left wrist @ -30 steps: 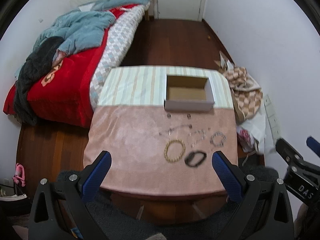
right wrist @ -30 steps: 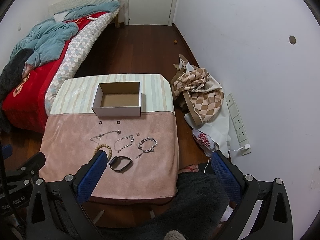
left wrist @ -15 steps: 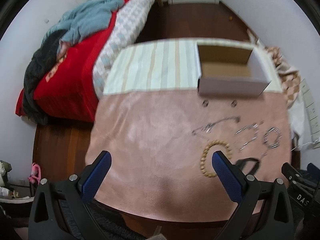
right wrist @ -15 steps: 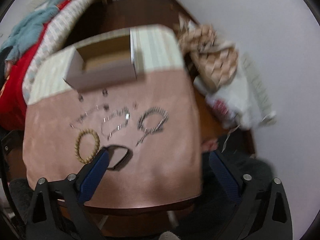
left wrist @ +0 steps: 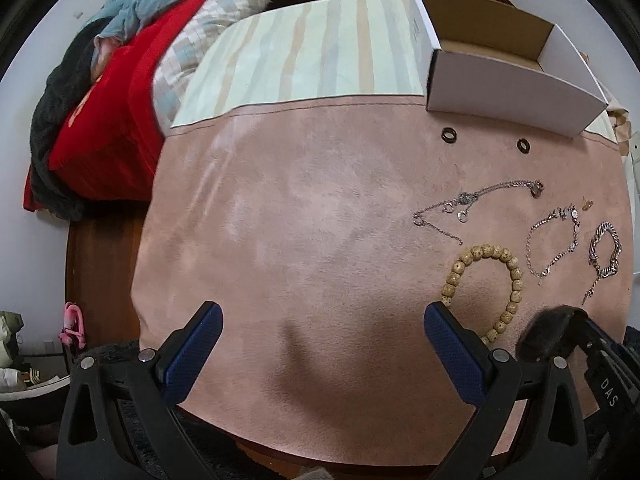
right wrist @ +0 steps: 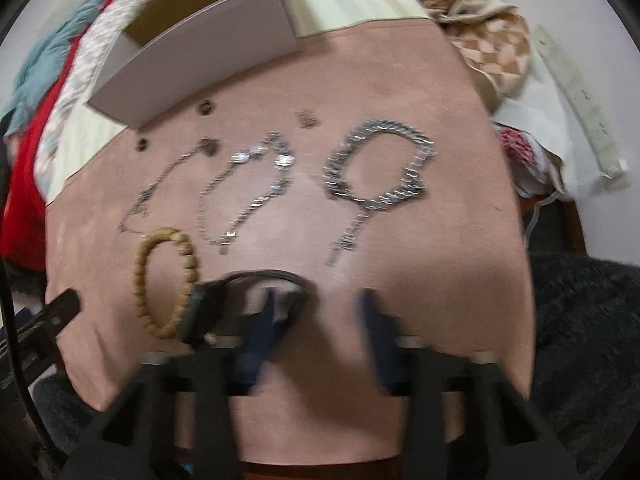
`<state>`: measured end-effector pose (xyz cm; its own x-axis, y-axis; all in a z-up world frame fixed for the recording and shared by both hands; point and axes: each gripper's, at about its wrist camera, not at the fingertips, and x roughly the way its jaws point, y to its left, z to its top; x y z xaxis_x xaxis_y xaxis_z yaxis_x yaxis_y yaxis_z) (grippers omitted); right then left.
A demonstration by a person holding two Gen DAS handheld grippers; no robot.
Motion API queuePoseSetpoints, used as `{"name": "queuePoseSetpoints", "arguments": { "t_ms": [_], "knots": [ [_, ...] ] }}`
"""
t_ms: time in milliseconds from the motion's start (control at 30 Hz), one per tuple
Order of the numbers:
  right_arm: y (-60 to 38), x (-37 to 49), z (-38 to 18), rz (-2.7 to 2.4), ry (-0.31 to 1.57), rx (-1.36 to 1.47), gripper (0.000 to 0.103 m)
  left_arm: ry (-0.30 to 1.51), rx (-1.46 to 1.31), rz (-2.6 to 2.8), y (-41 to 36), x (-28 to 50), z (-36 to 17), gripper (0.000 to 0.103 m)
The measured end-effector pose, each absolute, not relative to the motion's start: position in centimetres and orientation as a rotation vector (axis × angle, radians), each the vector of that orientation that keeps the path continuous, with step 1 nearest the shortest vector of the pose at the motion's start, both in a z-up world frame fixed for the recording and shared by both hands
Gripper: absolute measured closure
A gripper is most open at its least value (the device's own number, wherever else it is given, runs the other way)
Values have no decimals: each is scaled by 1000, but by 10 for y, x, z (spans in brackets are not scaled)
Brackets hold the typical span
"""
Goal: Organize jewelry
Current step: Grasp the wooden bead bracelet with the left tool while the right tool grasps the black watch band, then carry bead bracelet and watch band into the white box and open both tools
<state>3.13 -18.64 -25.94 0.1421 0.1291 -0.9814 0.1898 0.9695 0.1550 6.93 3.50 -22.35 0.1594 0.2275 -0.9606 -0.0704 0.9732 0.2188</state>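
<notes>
Jewelry lies on a pink cloth (left wrist: pixel 304 216): a wooden bead bracelet (left wrist: pixel 486 276), thin silver chains (left wrist: pixel 476 204), a chunky silver chain bracelet (right wrist: pixel 380 172), two dark rings (left wrist: pixel 448 135) and a black band (right wrist: pixel 244 300). An open white cardboard box (left wrist: pixel 504 76) stands behind them. My left gripper (left wrist: pixel 320 344) is open and empty, low over the cloth left of the bead bracelet. My right gripper (right wrist: pixel 316 320) is open, blurred, with its left finger (right wrist: pixel 260 328) inside the loop of the black band.
A striped cloth (left wrist: pixel 312 52) covers the table's far half. A bed with red and blue bedding (left wrist: pixel 120 80) stands to the left. A checkered bag (right wrist: pixel 492 36) and a power strip (right wrist: pixel 576 92) lie on the floor to the right.
Both grippers have dropped low and close to the table. The right gripper has narrowed its opening and reached the black band. The left has shifted left of the jewelry.
</notes>
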Motion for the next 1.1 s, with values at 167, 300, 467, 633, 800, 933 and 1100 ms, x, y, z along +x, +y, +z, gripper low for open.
{"name": "queuePoseSetpoints", "arguments": {
  "t_ms": [167,300,467,633,800,933,1100],
  "knots": [
    [-185,33,-240,-29,1394,225,92,1418,124,147,23,72,-236,1],
    [-196,33,-224,-41,1367,225,92,1458,109,94,11,78,-250,5],
    [-214,38,-219,-66,1358,238,92,1499,113,31,-4,76,-261,32],
    [-225,39,-224,-85,1369,255,92,1447,118,-31,-17,72,-255,62],
    [-229,40,-228,-91,1373,255,92,1436,121,-59,-26,69,-248,96],
    [-228,41,-227,-88,1369,253,92,1407,114,-56,-26,66,-241,96],
    [-228,43,-222,-85,1360,259,92,1386,93,-57,-25,62,-221,97]
  ]
}}
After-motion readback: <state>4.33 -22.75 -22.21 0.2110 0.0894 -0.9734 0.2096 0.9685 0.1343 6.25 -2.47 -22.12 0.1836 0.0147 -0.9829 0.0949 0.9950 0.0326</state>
